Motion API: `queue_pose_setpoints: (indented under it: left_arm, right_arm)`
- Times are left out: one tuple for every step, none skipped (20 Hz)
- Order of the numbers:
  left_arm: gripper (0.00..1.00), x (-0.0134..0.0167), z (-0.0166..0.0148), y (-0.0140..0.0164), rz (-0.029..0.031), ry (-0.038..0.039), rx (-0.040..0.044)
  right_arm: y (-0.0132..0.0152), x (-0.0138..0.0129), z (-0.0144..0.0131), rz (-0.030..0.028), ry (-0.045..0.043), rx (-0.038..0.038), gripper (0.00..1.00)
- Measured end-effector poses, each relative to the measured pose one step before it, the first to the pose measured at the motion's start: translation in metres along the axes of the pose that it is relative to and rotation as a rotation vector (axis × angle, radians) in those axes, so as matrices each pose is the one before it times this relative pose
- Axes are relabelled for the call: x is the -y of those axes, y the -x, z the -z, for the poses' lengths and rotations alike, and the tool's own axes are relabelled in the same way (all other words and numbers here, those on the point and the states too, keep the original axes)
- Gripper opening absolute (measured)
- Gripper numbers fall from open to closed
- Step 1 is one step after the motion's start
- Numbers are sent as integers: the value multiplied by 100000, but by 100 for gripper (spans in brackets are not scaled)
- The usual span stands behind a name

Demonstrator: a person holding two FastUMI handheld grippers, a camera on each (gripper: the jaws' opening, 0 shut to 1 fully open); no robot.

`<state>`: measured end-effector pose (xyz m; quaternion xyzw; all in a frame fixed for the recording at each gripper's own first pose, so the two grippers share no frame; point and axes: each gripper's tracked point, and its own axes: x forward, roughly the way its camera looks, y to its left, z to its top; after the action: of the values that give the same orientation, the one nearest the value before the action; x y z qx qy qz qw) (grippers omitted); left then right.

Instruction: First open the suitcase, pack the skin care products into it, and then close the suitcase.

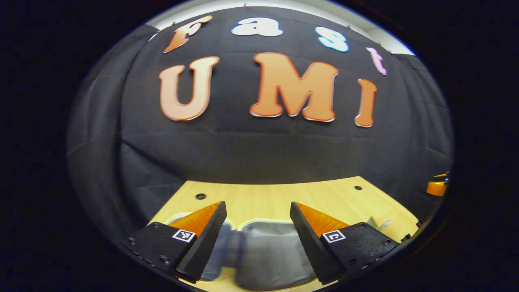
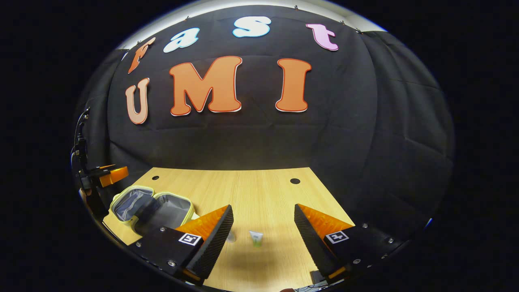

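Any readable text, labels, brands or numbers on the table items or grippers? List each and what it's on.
No readable text.
Small tube: print too small to read.
Suitcase: open, no text visible on it.
Left gripper and right gripper: black-and-white marker squares behind the fingers, coded patterns, no words or numbers.
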<state>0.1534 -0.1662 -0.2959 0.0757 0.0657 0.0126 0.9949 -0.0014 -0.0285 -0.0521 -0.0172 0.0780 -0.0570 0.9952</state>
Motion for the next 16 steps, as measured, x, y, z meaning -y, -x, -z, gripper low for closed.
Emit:
queue_pose_setpoints:
  left_arm:
    - [98,3114,-153,-362,3466,-1525,624]
    - [98,3066,-76,-433,3043,-1983,824]
    - [98,3031,195,-428,3703,-2500,479]
    - [98,2818,238,-625,3165,-1920,-15]
    - [97,2683,559,-729,3565,-802,-1215]
    - [98,2260,772,-609,3528,146,-1325]
    - [98,2000,496,-928,2440,453,-1053]
    - [96,1694,705,-1053,2050,73,-1258]
    - [96,1646,935,-973,743,-484,-963]
    - [96,1289,937,-1040,570,-693,-1975]
    - [96,1074,1017,-868,279,-702,-2163]
    - [96,695,899,-730,368,-199,-1480]
    - [96,734,846,-759,280,61,-1217]
    - [96,512,1058,-732,-128,257,-1803]
    - [96,326,1150,-645,-422,11,-2483]
    - [96,279,1395,-530,-453,-319,-3377]
  right_arm:
    - [-179,756,219,-215,-160,-561,96]
    - [-102,781,231,-26,-122,-577,95]
    - [-166,858,248,-62,-86,-581,95]
    - [-82,809,137,201,-56,-517,95]
    - [-98,943,232,362,-43,-629,95]
    - [-40,954,137,452,-220,-467,96]
    - [-53,865,103,496,-386,-368,96]
    - [-52,856,71,423,-265,-501,96]
    - [-108,775,169,638,-101,-449,96]
    - [-40,784,103,614,34,-574,96]
    - [-98,683,271,486,112,-721,96]
    - [-66,643,134,269,193,-540,96]
    - [-109,581,198,369,350,-737,96]
    - [-102,546,230,362,339,-787,96]
    - [-105,573,179,328,155,-780,96]
    - [-100,401,127,126,10,-645,96]
